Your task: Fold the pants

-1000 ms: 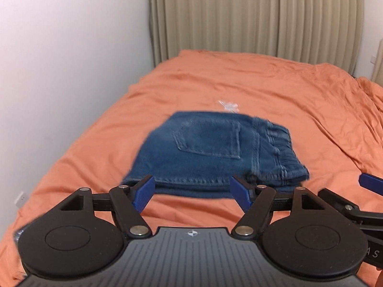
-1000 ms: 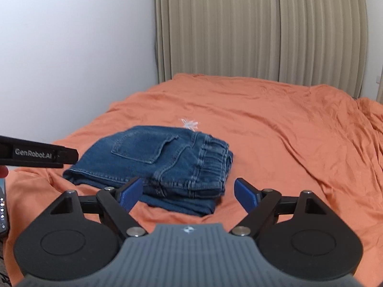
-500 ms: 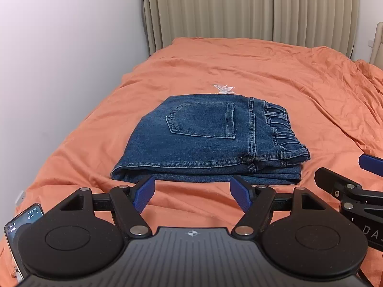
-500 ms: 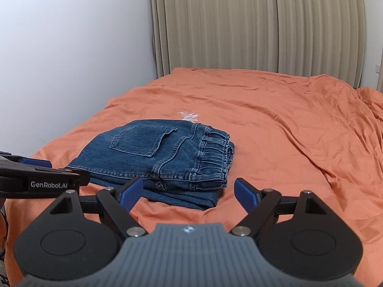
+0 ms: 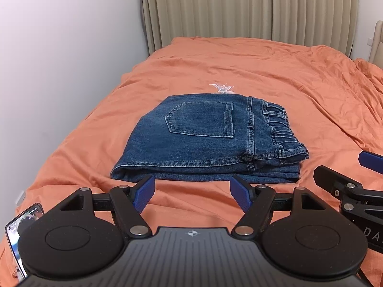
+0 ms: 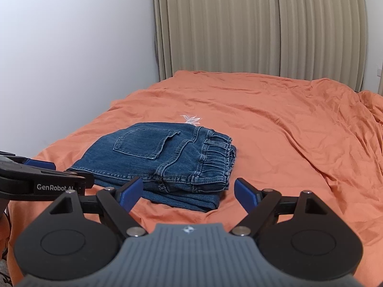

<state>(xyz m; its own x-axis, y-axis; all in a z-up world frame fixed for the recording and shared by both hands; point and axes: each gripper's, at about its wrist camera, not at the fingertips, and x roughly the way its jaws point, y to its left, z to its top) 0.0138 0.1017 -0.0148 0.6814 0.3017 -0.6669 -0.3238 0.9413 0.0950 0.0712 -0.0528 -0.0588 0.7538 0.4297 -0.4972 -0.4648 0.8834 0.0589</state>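
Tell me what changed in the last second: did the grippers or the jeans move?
Both open grippers, left and right, drew back from the jeans, so the bundle sits farther ahead; a phone came into the left view. Nothing was gripped or released. The jeans stayed folded on the orange bed.

Orange-sheeted bed (image 5: pixel 275 71) w/ plain white wall (image 5: pixel 59 47) on left, beige pleated curtains (image 6: pixel 263 28) behind.

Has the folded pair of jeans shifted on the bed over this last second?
No. The jeans keep their far edge just below the white flower print on the orange sheet; only the cameras moved.
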